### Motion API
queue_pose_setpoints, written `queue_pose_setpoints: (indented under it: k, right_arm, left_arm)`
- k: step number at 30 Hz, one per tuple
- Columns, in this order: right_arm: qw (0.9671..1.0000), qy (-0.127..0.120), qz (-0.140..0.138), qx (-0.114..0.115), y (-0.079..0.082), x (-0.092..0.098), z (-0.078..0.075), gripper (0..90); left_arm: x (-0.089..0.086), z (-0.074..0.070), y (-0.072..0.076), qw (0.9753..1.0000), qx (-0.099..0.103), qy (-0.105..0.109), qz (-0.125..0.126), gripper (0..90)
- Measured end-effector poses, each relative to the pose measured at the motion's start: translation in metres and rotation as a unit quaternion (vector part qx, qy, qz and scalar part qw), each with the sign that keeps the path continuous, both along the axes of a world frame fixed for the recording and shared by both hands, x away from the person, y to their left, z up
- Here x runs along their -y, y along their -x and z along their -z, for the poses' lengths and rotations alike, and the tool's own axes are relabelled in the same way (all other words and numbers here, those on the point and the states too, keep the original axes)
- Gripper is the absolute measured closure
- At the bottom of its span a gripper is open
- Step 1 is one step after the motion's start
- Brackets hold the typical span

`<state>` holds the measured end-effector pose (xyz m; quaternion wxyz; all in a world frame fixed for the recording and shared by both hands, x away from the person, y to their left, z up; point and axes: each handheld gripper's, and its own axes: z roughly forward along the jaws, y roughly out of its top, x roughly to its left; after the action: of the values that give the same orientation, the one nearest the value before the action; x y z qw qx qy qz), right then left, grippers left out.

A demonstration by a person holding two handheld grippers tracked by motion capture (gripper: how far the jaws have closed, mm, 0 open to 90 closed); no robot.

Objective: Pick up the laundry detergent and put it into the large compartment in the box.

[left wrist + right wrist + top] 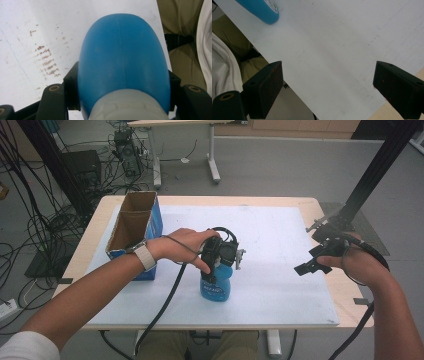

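Desk (280,220): your white mat covers most of it; the box (134,232) stands at the mat's far left corner and serves as your landmark.
Box: open at the top, long axis running away from you.
Bottle (216,287): it stands upright on the mat, to the right of the box and nearer to you, well apart from it. Its long axis is vertical, neck up.
Left tool (218,254): it sits right on top of the bottle, pinching it from both sides just below the white collar (128,105); the blue body bulges out past the jaws.
Right tool (320,257): spread wide with nothing between the jaws, hovering over the mat's right edge, far from the box.
Key relation: the bottle lies to the left of your right tool, well apart. Your left hand already has it, so any lift toward the box is probably the left hand's job.
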<state>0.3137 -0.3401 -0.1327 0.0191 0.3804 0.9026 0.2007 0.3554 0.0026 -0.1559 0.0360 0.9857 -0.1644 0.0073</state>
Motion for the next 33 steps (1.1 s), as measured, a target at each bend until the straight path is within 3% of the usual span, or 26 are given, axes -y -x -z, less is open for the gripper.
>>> queue_pose_setpoints:
  k: [33]
  right_arm:
    - [1.0000,0.001,0.001,0.003,0.0016,0.0018,-0.0009,9.8]
  left_arm:
    - [0.0009,-0.0001,0.0008,1.0000,0.002,-0.002,0.001,37.5]
